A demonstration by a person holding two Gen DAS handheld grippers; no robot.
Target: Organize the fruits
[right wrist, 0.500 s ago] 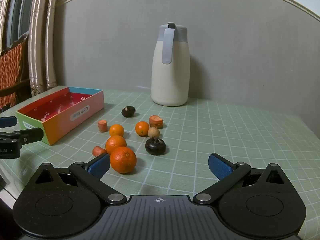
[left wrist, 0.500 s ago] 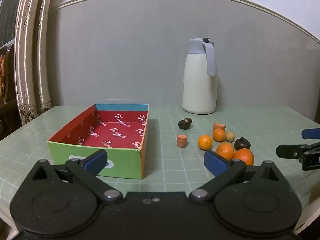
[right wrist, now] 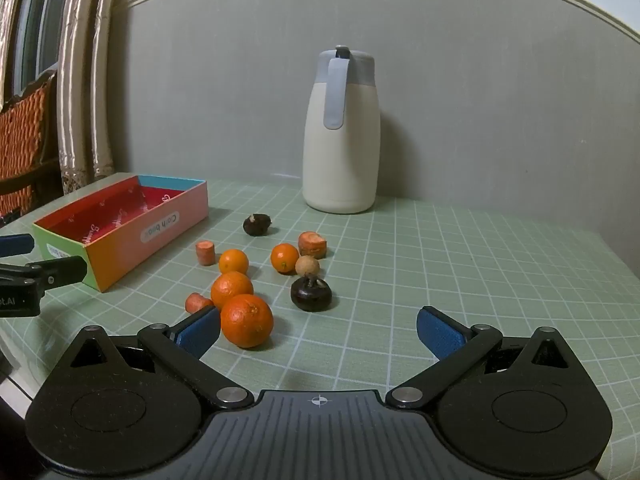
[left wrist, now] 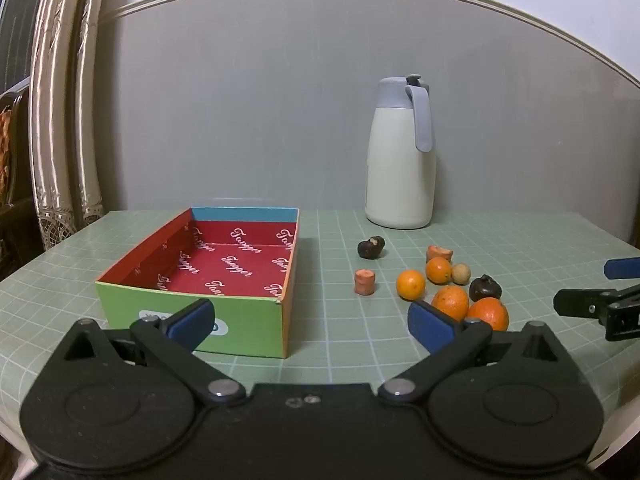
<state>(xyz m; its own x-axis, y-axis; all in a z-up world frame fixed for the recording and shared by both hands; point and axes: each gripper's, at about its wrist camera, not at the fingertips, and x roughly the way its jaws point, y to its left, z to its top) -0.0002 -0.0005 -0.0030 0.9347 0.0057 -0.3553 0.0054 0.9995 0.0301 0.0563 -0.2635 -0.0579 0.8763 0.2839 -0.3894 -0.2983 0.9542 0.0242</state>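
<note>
On green grid mat [right wrist: 440, 256]: fruit cluster w/ nearest orange [right wrist: 247, 321] just beside right gripper [right wrist: 318, 330]'s left pad, partly between its spread, empty fingers. Dark fruit [right wrist: 311, 293] & small round nut-like one [right wrist: 307, 267] lie further fwd. Left gripper [left wrist: 310, 320] also spread wide, holding nothing, facing box [left wrist: 192, 312]'s front corner; oranges off to its right.
</note>
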